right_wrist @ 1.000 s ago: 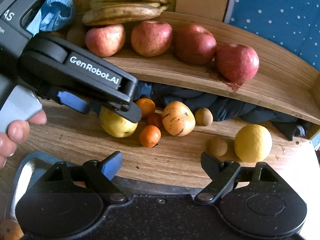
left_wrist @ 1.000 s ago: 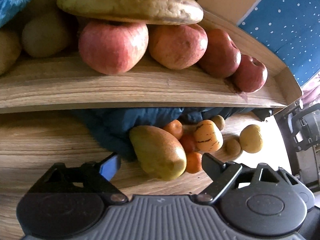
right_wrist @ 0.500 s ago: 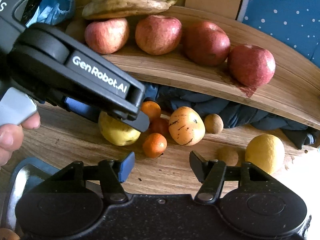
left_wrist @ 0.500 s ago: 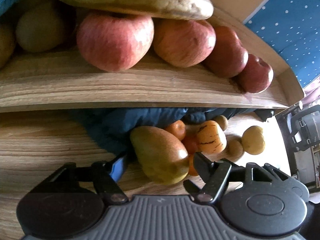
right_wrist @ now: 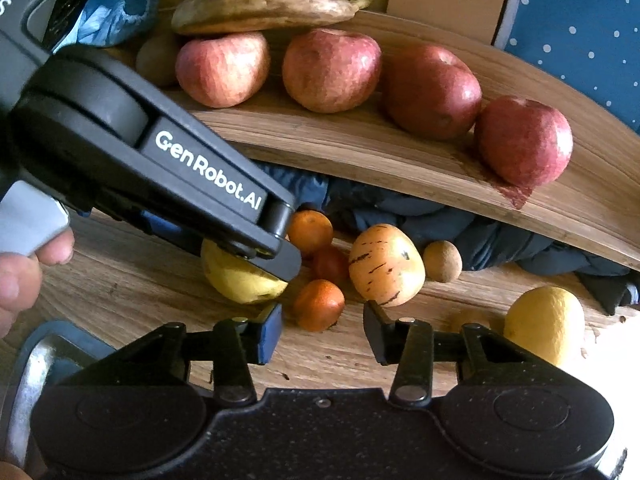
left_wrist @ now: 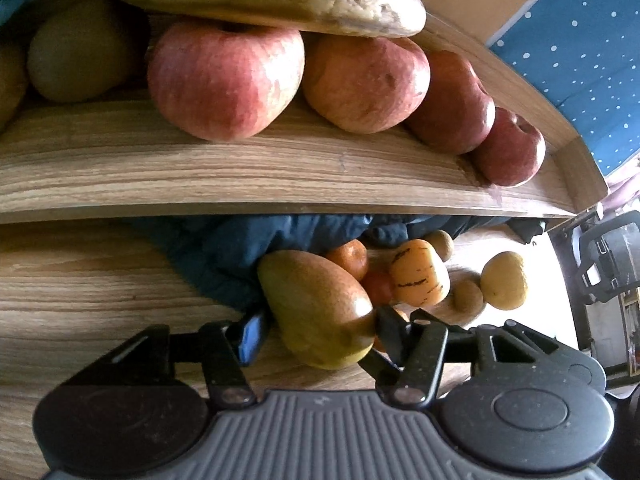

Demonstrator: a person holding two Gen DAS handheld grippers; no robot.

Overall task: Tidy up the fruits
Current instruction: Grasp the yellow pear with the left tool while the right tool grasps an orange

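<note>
My left gripper (left_wrist: pixel 318 330) has just been closing on the yellow-green pear with a russet blush (left_wrist: pixel 316 308); its blue pad (left_wrist: pixel 250 336) sits against the pear's left flank and the black finger against its right end, so I hold the pear where it lies on the pale wood-grain tabletop (left_wrist: pixel 80 288), just in front of the crumpled dark blue cloth (left_wrist: pixel 224 256); from my right camera the same gripper's black body, lettered GenRobot.AI, reaches in from the left and covers the top of the pear (right_wrist: pixel 240 280); my fingers (right_wrist: pixel 24 276) show at the left edge on its grey handle.

My right gripper (right_wrist: pixel 322 330) has also just been closing and now stands at a narrow gap; a small orange mandarin (right_wrist: pixel 319 304) lies on the table just beyond the fingertips, in line with the gap, and I cannot tell whether the pads touch it.

Beside the mandarin lie a small red fruit (right_wrist: pixel 330 266), another mandarin (right_wrist: pixel 310 232), a yellow-orange melon with dark purple streaks (right_wrist: pixel 386 266), a small brown round fruit (right_wrist: pixel 442 262) and, well apart to the right, a yellow lemon (right_wrist: pixel 542 326); on the raised curved wooden shelf (right_wrist: pixel 360 148) four red apples (right_wrist: pixel 332 70) stand in a row, with browned bananas (right_wrist: pixel 264 6) resting above the leftmost.
</note>
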